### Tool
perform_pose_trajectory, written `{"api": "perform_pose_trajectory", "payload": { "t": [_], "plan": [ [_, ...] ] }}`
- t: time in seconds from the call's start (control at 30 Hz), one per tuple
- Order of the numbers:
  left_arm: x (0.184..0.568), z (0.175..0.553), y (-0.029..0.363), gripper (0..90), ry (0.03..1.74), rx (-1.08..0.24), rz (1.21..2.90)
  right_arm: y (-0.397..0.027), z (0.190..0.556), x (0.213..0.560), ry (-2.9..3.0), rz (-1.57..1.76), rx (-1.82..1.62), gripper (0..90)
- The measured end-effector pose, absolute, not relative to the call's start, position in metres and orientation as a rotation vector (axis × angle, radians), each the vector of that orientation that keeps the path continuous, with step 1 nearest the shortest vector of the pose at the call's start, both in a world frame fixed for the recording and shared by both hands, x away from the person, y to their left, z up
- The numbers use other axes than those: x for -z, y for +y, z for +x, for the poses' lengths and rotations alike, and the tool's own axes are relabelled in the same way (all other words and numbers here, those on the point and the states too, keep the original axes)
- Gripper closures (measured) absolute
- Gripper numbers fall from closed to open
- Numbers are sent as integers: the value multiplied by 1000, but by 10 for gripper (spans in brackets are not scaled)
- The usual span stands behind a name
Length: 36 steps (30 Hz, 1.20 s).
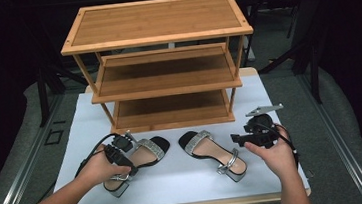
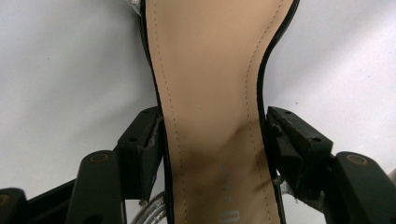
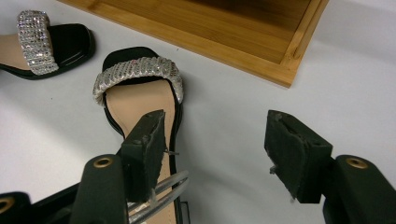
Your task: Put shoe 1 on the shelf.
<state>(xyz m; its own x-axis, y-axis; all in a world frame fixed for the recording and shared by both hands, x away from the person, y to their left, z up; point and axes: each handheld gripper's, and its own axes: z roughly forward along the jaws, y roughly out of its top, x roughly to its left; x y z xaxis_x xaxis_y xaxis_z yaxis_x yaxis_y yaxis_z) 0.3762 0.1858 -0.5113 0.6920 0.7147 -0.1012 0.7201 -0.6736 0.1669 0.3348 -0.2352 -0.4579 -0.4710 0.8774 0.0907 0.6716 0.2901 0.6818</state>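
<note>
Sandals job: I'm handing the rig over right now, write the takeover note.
Left gripper: jaws straddle the left sandal at its waist, against its edges.
Right gripper: open, empty, beside the right sandal.
Both sandals lie on the white table in front of the wooden rack, whose shelves are bare.
Done: nothing shelved.
Left, probably: lift each sandal onto a shelf.

White-topped desk (image 1: 269, 98). Wooden three-tier shelf rack (image 1: 160, 64) at far centre. Left sandal (image 1: 139, 158) just in front of rack, left side; right sandal (image 1: 211, 154) beside it, apart.
</note>
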Motion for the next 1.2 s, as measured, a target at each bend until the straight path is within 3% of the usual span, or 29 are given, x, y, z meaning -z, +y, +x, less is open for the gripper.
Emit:
{"api": "perform_pose_trajectory", "payload": {
  "t": [0.63, 1.2],
  "plan": [
    [509, 380, 178, 412, 1217, 34, 2765, -234, 336, 460, 2278, 1407, -965, 381],
    [506, 380, 183, 428, 1276, 60, 2683, -235, 336, 461, 2276, 1414, -966, 381]
  ]
}}
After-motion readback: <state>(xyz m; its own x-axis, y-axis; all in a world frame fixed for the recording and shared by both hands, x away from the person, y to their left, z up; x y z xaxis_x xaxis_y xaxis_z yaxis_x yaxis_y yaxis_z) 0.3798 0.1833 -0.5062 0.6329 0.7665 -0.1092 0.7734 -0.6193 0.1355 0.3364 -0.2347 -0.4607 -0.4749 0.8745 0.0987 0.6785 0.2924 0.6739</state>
